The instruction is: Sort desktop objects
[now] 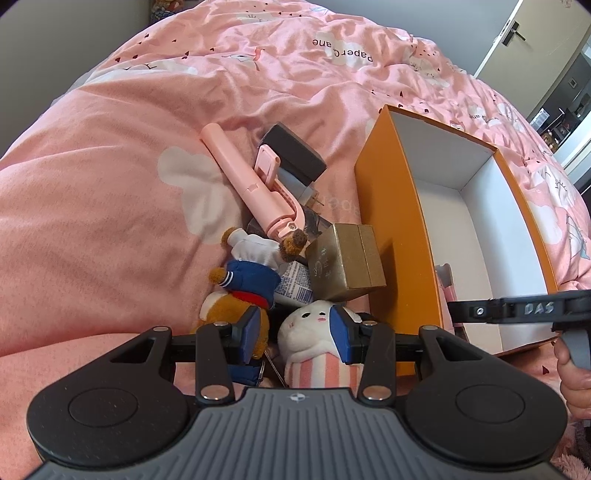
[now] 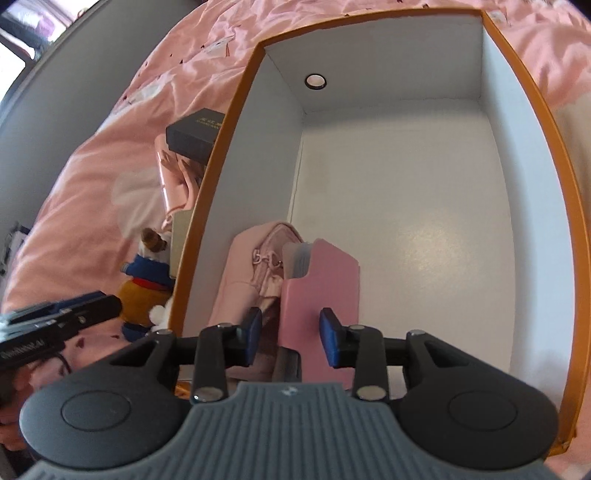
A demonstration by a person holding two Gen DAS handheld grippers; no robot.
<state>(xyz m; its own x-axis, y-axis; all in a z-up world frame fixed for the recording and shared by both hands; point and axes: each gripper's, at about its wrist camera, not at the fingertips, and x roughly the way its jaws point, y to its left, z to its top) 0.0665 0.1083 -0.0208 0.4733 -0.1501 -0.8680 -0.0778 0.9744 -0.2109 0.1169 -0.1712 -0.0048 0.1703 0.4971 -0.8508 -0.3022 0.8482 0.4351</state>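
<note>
A rumpled pink quilt (image 1: 110, 192) printed with white clouds covers the bed, with a white door (image 1: 517, 33) at the room's edge. On it sits an orange cardboard box (image 2: 532, 96) with white inner walls. The left gripper (image 1: 299, 332), jaws parted, straddles a white plush bunny (image 1: 310, 328) without pinching it. The right gripper (image 2: 291, 332) hangs open over a pink card case (image 2: 325, 280) lying inside the box.

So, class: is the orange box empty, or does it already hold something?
Not empty. The orange box holds a pink pouch and a pink card case at its near end; the rest of its white floor is bare.
</note>
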